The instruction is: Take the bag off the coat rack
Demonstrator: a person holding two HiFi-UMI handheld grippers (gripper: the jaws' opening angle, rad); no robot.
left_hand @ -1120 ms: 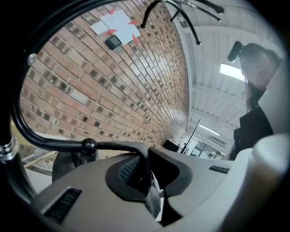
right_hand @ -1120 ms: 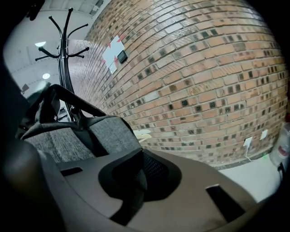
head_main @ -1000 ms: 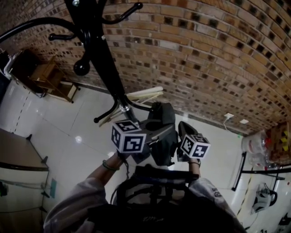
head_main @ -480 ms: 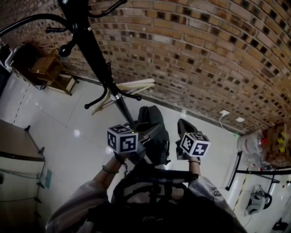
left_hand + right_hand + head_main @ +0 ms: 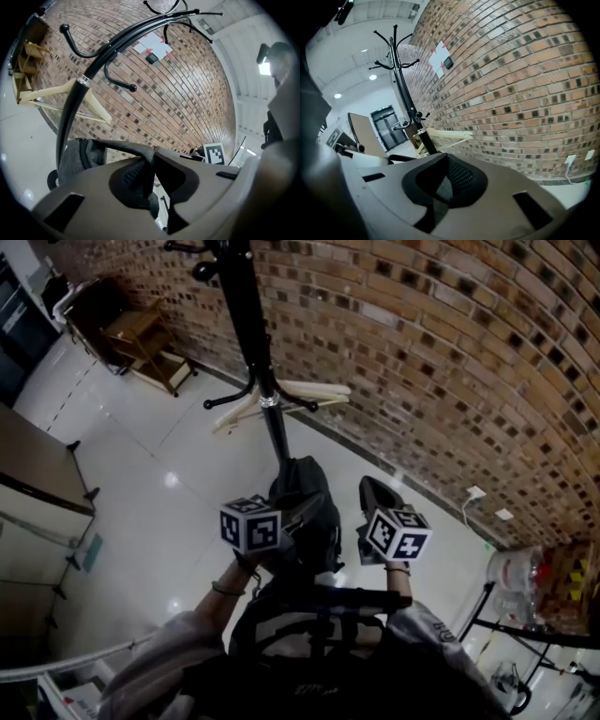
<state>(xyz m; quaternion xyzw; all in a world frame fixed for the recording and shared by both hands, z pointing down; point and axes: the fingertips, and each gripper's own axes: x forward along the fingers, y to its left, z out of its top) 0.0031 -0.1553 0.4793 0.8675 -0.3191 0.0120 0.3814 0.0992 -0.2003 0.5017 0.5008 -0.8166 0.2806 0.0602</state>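
Observation:
The black coat rack stands in front of the brick wall, its curved hooks high up in the left gripper view. A dark grey bag hangs in front of the pole's lower part, clear of the hooks. My left gripper is shut on the bag's strap, which runs from the bag's body into the pinched jaws. My right gripper is held beside the bag on the right, jaws together and empty. The rack stands beyond it on the left.
Pale wooden hangers hang low on the rack. A wooden shelf unit stands against the brick wall at the far left. A tabletop lies to my left on the glossy white floor. A wall socket sits low on the right.
The rack has slid up and away in the head view, and its hooks are now far above the grippers. The bag stays in the left gripper, hanging lower in front of the pole.

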